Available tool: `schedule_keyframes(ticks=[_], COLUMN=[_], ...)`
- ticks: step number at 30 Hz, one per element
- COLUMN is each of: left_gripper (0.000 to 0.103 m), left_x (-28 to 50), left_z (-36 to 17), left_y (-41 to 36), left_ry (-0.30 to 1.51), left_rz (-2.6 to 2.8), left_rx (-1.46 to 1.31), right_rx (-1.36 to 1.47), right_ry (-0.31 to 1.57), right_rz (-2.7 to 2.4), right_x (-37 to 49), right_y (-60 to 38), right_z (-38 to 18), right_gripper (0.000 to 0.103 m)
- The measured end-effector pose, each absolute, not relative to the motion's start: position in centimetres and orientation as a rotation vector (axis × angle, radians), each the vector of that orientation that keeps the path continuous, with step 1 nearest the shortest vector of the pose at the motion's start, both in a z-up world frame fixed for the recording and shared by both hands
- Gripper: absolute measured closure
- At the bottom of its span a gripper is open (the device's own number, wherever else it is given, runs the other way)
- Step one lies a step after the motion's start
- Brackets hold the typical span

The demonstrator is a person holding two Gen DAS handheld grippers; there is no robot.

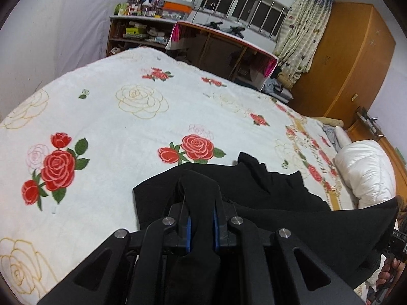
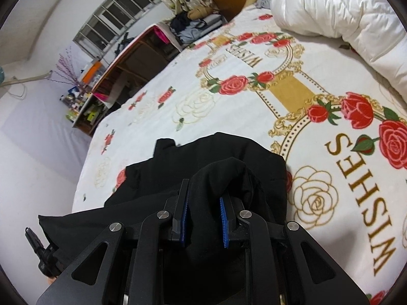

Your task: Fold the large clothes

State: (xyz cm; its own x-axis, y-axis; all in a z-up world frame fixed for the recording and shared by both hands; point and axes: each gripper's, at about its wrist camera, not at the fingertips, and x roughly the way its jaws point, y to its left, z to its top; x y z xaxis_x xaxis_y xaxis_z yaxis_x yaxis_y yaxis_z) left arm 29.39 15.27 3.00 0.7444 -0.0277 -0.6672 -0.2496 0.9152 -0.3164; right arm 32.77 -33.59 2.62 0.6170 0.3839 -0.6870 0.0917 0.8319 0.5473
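A large black garment lies bunched on a white bedspread with red roses. My left gripper is shut on a fold of the black cloth, which drapes over both fingers and hides the tips. In the right wrist view the same garment lies on the bedspread. My right gripper is shut on another fold of it, cloth filling the gap between the blue pads. The cloth stretches between the two grippers, held a little above the bed.
A white duvet is heaped at the bed's right side, also in the right wrist view. A wooden shelf unit, cluttered shelves, a curtain and a wardrobe stand beyond the bed's far edge.
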Motion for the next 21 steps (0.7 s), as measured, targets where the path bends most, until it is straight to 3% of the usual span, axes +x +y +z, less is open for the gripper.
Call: schedule_keyframes(ticks=[10,13,15,18,21], left_gripper=[0.084,0.083,0.083,0.082,0.072], left_x=[33.3,33.2,32.9,32.3,31.8], left_z=[0.1,0.5,0.9,1.7,2.6], left_y=[16.2,16.5,16.7,17.1,17.5], left_ry=[0.79,0.795,0.791,0.774,0.752], left_rz=[0.114,0.095,0.081,0.069,0.06], left_rx=[-0.444,-0.459,-0.472,-0.501,-0.543], right_rx=[0.626,0.641,0.649,0.632,0.605], right_ry=[0.974,0.945,0.899,0.856,0.832], right_rz=[0.154,0.176,0.199,0.209,0.221], right_x=[37.2,37.3,37.1,36.8,36.6], right_y=[-33.5,-33.6,-33.7,-33.7,-33.6], right_z=[-0.6,0.3,1.6,3.2,4.1], right_gripper=[0.074,0.057,0.036,0.035,0.035])
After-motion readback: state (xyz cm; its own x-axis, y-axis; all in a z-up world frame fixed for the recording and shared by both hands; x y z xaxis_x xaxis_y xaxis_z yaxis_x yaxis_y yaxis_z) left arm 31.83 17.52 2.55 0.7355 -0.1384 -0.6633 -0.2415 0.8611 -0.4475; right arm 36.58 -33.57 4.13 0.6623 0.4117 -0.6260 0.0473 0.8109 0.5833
